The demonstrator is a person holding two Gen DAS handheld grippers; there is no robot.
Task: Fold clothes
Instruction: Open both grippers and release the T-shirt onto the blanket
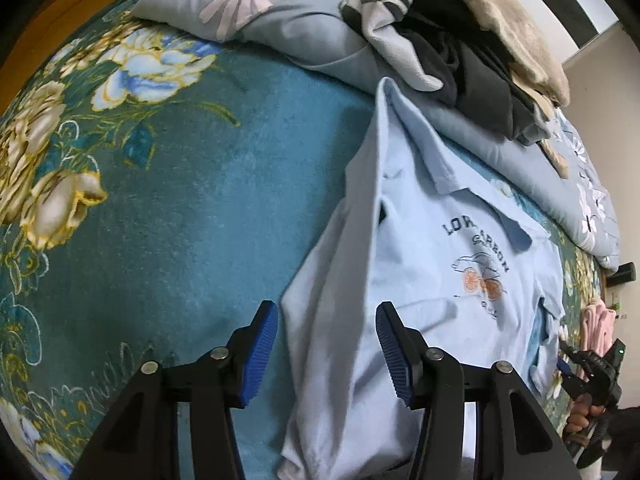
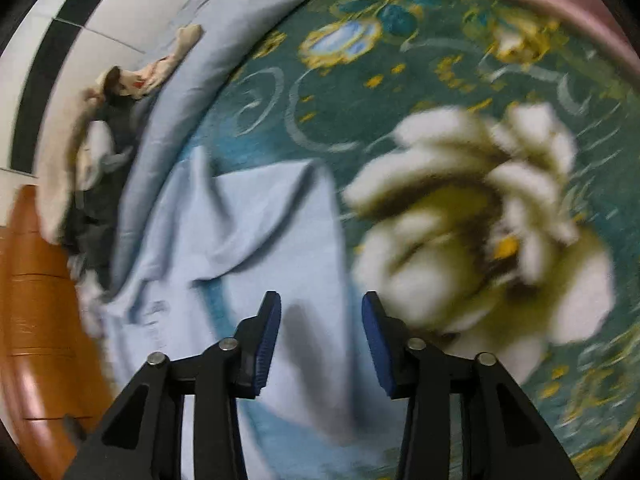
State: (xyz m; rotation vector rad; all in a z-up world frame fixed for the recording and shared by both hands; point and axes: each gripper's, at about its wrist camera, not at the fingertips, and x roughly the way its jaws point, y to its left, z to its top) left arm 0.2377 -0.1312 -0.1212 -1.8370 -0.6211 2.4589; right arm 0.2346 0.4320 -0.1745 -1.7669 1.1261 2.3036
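Blue-padded fingers (image 1: 262, 354) of the left gripper (image 1: 326, 354) stand parted above the near edge of the light blue polo shirt (image 1: 432, 280), straddling a raised ridge of its cloth without pinching it. The right gripper (image 2: 320, 344) is parted somewhat less, with shirt fabric below the gap and nothing clamped between the pads. Judged from how it lies, the folding has barely begun: the shirt is spread on the teal floral blanket (image 1: 200, 200) with one side doubled over into a long crease, the collar rumpled and the printed chest still facing up, so the sleeves and the body folds remain to be done. Beyond the shirt, a grey-blue quilt with daisies (image 1: 280, 24) runs along the far edge of the bed, and on it sits a heap of dark and beige clothes (image 1: 480, 48) that appear to be waiting their turn. The left view alone gives the shirt's print, the collar, and the other hand's tool (image 1: 592, 380) at the far right beside something pink. The right view, blurred, alone shows the wooden bed frame (image 2: 36, 300) and a large white blanket flower (image 2: 480, 216) close by.
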